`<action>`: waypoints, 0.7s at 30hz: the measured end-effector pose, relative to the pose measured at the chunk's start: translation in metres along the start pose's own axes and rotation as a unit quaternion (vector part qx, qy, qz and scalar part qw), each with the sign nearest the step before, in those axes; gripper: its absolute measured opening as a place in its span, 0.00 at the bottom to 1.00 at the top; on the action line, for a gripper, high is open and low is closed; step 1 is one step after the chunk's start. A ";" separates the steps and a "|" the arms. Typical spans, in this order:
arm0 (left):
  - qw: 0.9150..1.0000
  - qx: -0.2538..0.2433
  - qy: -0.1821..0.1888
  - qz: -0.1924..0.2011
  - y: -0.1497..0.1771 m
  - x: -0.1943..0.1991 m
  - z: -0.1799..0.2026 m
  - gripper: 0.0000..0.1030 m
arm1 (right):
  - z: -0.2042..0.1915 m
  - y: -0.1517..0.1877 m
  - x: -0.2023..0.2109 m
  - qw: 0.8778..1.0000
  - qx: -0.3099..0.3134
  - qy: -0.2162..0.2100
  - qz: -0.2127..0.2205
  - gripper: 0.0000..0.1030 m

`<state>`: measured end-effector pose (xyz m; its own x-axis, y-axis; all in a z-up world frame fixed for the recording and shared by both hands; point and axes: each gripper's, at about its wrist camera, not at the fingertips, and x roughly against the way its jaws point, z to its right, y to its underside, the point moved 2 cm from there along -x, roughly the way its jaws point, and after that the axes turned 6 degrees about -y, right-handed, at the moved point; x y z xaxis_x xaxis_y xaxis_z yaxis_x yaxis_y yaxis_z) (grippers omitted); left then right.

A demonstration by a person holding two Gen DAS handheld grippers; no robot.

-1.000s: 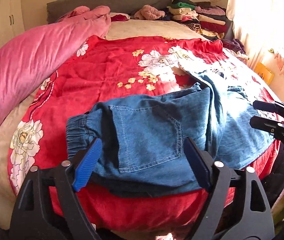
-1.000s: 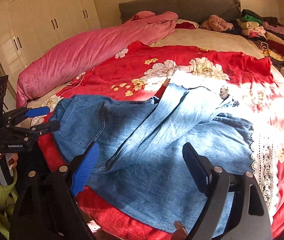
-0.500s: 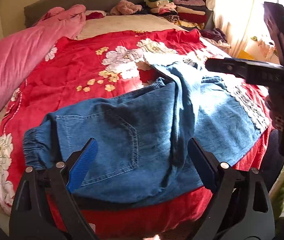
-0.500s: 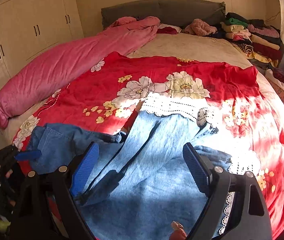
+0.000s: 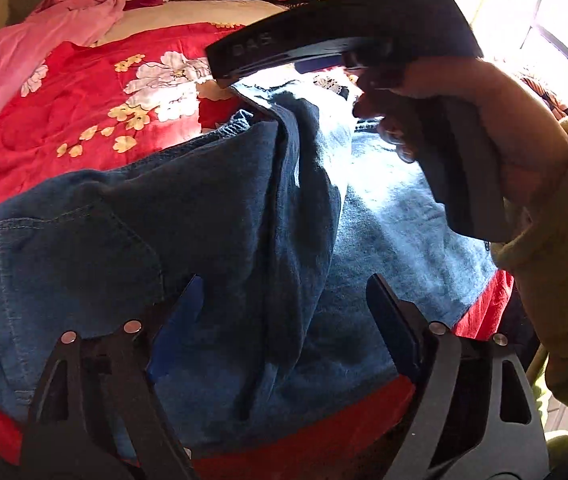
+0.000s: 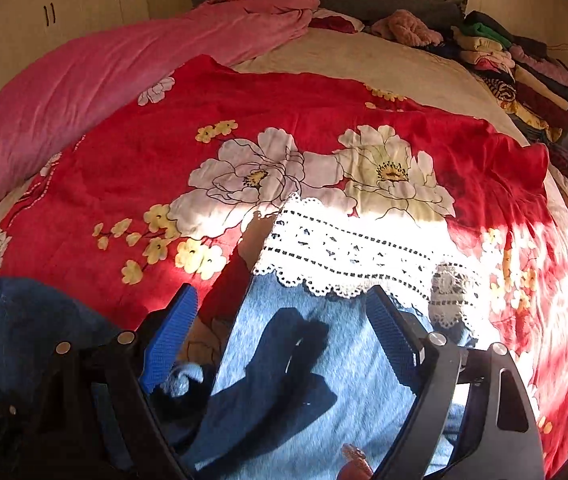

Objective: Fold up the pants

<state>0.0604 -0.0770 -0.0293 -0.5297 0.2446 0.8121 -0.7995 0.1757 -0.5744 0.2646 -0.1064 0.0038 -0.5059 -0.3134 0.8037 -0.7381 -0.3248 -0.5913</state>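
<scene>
pants (image 5: pixel 212 216) waist cut off, hand (image 5: pixel 464 120) hiding lace hem

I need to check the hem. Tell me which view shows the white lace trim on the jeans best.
The right wrist view: the white lace trim lies sunlit and fully visible across the jeans. In the left wrist view only a scrap of it peeks out under the other gripper.

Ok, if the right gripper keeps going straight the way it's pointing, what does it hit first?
Most likely the jeans: the open right gripper points down at the sunlit denim just short of its white lace hem. Depth is hard to judge.
</scene>
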 end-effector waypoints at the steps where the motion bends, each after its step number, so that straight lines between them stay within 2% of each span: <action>1: 1.000 0.001 -0.003 -0.004 0.000 -0.005 0.000 0.62 | -0.001 -0.005 -0.010 1.000 0.002 0.006 -0.006 0.82; 3: 1.000 0.002 0.002 -0.011 0.003 -0.013 -0.001 0.43 | -0.002 -0.013 -0.026 1.000 0.007 0.019 -0.013 0.82; 6: 1.000 -0.014 0.000 -0.010 0.005 -0.015 0.003 0.30 | -0.001 -0.023 -0.045 0.999 0.009 0.038 -0.021 0.82; 7: 1.000 -0.016 0.000 -0.010 0.006 -0.015 0.003 0.28 | 0.001 -0.027 -0.051 0.999 0.009 0.046 -0.023 0.82; 9: 1.000 -0.017 0.002 -0.009 0.006 -0.015 0.003 0.28 | 0.005 -0.031 -0.056 0.998 0.016 0.062 -0.017 0.75; 11: 1.000 -0.018 0.004 -0.010 0.006 -0.014 0.001 0.28 | 0.016 -0.033 -0.057 0.998 0.008 0.055 -0.018 0.27; 14: 1.000 -0.020 0.004 -0.008 0.006 -0.012 0.001 0.28 | 0.036 -0.031 -0.035 0.999 -0.031 0.018 0.007 0.12; 17: 1.000 -0.018 0.005 -0.006 0.006 -0.010 0.001 0.30 | 0.057 -0.021 0.005 0.997 -0.067 -0.007 0.040 0.11; 20: 1.000 -0.017 0.003 0.001 0.009 -0.005 0.003 0.41 | 0.078 -0.004 0.050 0.991 -0.108 -0.036 0.069 0.11; 21: 1.000 -0.018 0.002 0.004 0.009 -0.003 0.004 0.42 | 0.084 0.003 0.063 0.989 -0.120 -0.039 0.079 0.11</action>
<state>0.0533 -0.0799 -0.0366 -0.5346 0.2496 0.8074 -0.7850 0.2073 -0.5838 0.2681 -0.2017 0.0475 -0.5951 -0.4140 0.6888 -0.7415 -0.0478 -0.6693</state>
